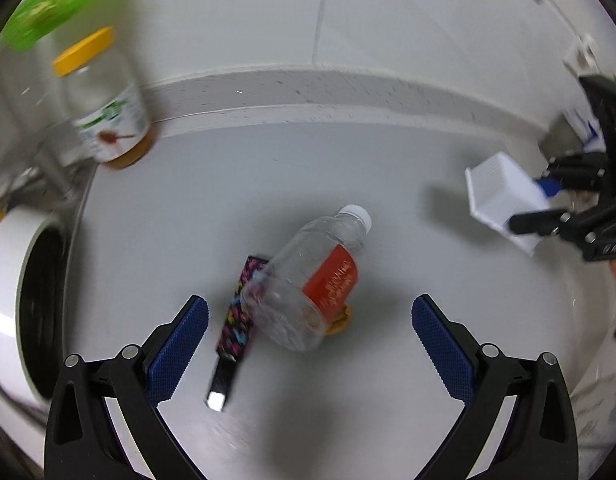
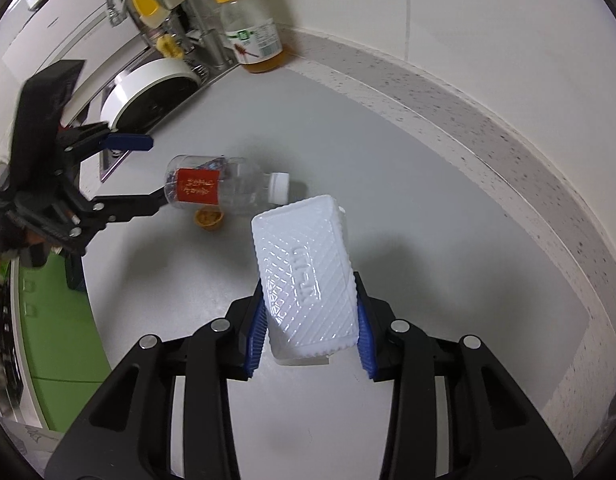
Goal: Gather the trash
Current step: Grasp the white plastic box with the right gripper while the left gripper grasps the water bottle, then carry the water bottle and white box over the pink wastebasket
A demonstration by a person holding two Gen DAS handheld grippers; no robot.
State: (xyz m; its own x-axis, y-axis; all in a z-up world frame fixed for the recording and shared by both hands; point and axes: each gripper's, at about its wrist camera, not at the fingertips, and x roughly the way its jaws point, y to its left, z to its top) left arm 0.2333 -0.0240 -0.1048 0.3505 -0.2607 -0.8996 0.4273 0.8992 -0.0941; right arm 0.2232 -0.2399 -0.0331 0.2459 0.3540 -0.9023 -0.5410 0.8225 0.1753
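An empty clear plastic bottle (image 1: 312, 276) with a red label and white cap lies on its side on the grey counter, also in the right wrist view (image 2: 220, 186). It rests across a colourful wrapper (image 1: 238, 316). A small orange piece (image 1: 340, 322) lies beside its base, seen too in the right wrist view (image 2: 208, 218). My left gripper (image 1: 308, 344) is open just short of the bottle's base, fingers either side; it also shows in the right wrist view (image 2: 148, 172). My right gripper (image 2: 312, 320) is shut on a white ribbed plastic box (image 2: 306, 280), held above the counter (image 1: 504, 200).
A honey jar (image 2: 252, 26) with a yellow lid stands by the back wall. A sink with faucet (image 2: 148, 4) and a white round bowl (image 2: 148, 88) lies at the counter's left end. A speckled backsplash ledge (image 2: 448, 120) borders the counter. Green cabinet fronts (image 2: 56, 320) are below.
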